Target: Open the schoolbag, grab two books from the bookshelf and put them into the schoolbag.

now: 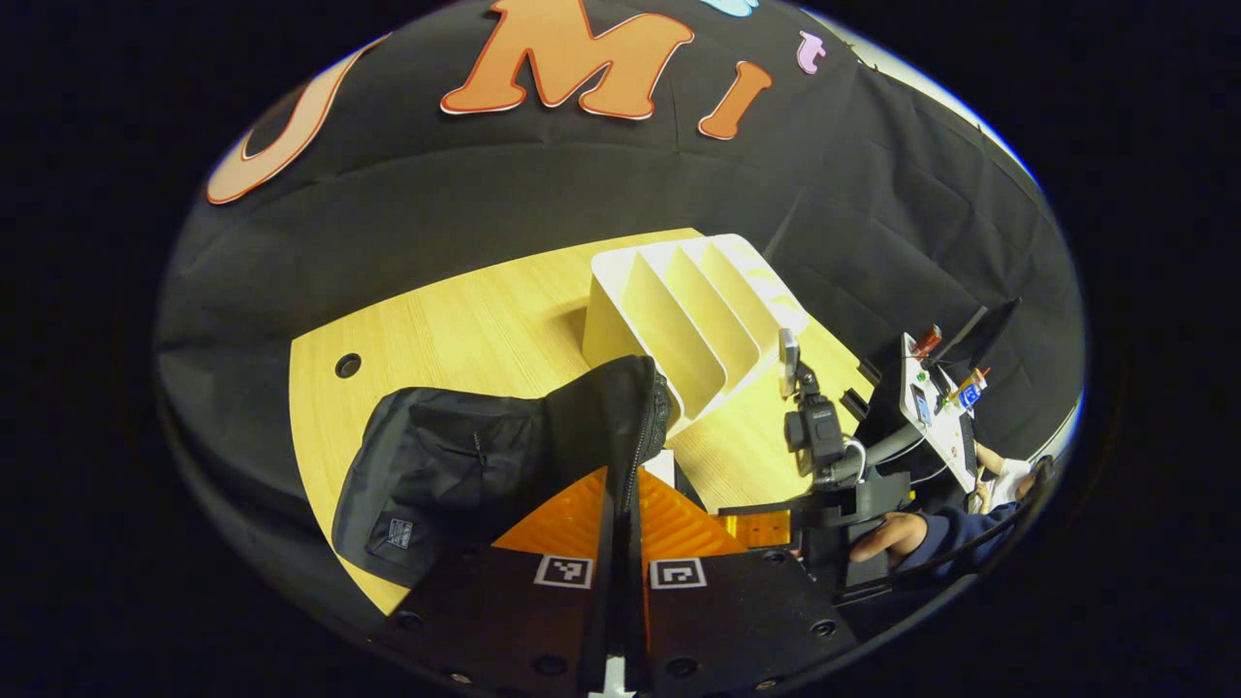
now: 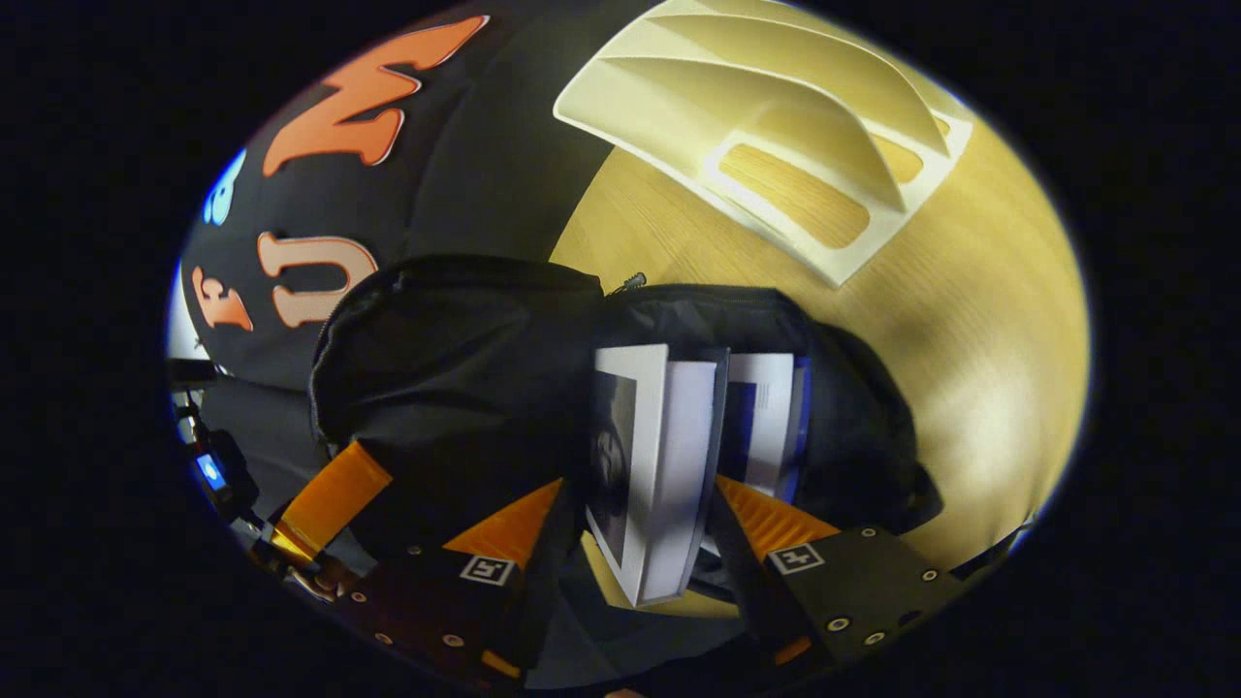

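right gripper (image 2: 650,543) clamps a book (image 2: 652,465) upright, long axis pointing down into the open schoolbag (image 2: 456,368) directly ahead; left gripper (image 1: 620,543) pinches the bag's flap

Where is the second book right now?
In the right gripper view, the second book sits between the right gripper fingers, entering the schoolbag beside the first book.

The left gripper (image 1: 618,504) pinches the black fabric schoolbag's (image 1: 485,465) zippered edge; at 1 o'clock, a cream slotted bookshelf (image 1: 693,315) stands on the pale wooden surface (image 1: 465,320).
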{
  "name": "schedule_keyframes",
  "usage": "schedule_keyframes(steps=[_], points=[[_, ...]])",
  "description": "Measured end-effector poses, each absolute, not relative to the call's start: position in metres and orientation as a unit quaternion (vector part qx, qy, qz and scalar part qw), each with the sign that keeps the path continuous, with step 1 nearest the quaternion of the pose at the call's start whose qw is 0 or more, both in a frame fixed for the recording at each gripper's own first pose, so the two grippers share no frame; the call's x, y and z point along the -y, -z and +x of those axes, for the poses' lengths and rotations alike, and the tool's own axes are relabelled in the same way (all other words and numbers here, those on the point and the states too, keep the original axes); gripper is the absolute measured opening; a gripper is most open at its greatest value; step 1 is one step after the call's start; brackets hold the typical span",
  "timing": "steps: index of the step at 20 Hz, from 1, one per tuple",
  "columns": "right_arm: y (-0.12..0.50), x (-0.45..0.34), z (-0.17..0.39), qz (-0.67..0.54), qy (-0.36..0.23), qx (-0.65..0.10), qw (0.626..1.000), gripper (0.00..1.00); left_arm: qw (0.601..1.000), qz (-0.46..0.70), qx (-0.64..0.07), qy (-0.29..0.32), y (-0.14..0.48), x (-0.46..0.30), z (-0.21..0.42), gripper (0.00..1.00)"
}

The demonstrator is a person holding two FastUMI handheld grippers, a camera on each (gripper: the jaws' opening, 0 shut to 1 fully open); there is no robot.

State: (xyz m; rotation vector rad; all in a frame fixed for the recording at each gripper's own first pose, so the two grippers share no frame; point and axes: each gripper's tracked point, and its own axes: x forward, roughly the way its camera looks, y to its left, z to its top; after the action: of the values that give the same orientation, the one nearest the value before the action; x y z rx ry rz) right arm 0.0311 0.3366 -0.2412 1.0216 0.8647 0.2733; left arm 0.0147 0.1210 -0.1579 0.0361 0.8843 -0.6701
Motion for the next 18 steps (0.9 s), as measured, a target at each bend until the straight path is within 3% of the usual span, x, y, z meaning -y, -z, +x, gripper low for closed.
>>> schedule_keyframes(steps=[4,6,8,12,17,18], points=[[0.222,-0.3,0.034,0.45,-0.131,-0.38,0.797,0.96,0.849,0.003,-0.429,0.309,0.162,-0.102,0.005,0.19],[0.219,-0.282,0.031,0.428,-0.128,-0.373,0.813,0.97,0.851,0.001,-0.427,0.305,0.159,-0.09,0.0,0.23],[0.214,-0.261,0.027,0.402,-0.124,-0.367,0.83,0.98,0.857,0.008,-0.423,0.293,0.159,-0.083,-0.001,0.4],[0.197,-0.212,0.024,0.351,-0.116,-0.343,0.863,0.98,0.866,-0.003,-0.418,0.273,0.151,-0.059,-0.004,0.55],[0.159,-0.141,0.03,0.276,-0.096,-0.285,0.913,0.98,0.897,0.001,-0.371,0.238,0.129,-0.022,0.0,0.89],[0.151,-0.124,0.029,0.257,-0.088,-0.273,0.923,0.98,0.907,-0.001,-0.354,0.228,0.12,-0.015,0.001,0.92]])
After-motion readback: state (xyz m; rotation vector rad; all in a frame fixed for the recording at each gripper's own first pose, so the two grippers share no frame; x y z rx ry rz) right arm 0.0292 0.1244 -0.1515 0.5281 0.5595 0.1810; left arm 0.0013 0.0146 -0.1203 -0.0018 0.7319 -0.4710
